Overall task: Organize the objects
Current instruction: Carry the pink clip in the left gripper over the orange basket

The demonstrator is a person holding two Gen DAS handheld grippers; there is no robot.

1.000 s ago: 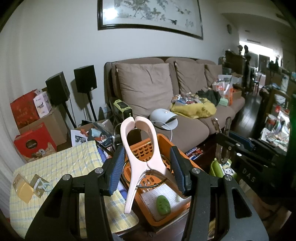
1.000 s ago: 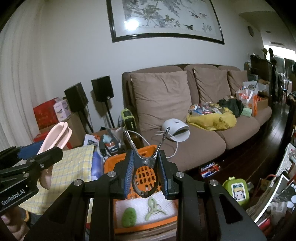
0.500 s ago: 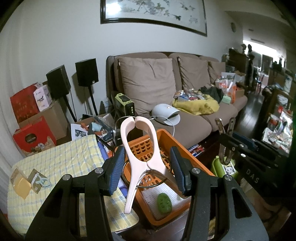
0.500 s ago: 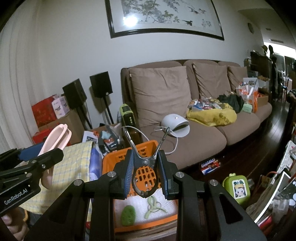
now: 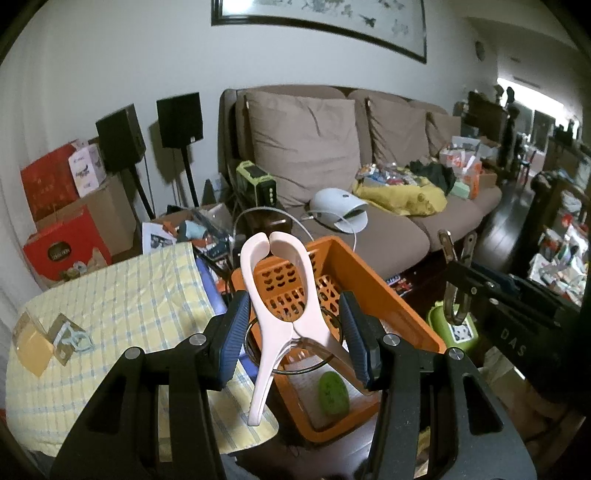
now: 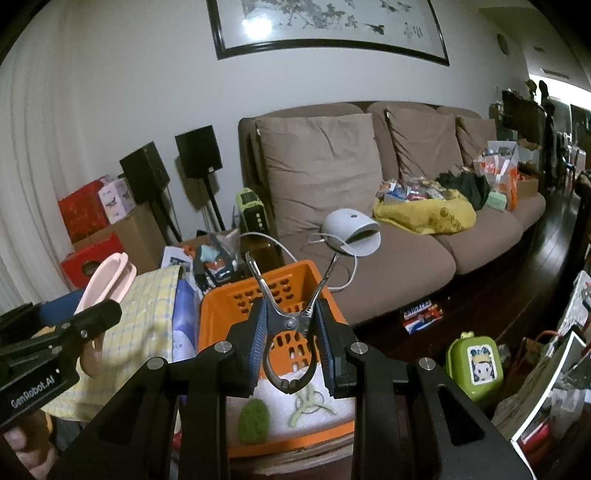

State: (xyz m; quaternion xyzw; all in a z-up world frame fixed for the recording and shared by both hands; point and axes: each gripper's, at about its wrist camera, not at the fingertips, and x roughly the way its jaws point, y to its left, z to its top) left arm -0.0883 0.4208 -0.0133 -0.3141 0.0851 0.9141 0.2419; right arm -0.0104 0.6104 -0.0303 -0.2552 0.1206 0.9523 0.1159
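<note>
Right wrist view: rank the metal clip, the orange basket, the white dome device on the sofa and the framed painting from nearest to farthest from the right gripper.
1. metal clip, clamped in the right gripper.
2. orange basket, just below and ahead.
3. white dome device, on the sofa seat behind.
4. framed painting, high on the far wall.

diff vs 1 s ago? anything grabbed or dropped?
Nothing grabbed or dropped. Both cameras have dipped toward the orange basket: sofa and painting sit higher in frame. Left gripper still clamps the pink clip, right gripper the metal clip. Basket contents unchanged.
</note>
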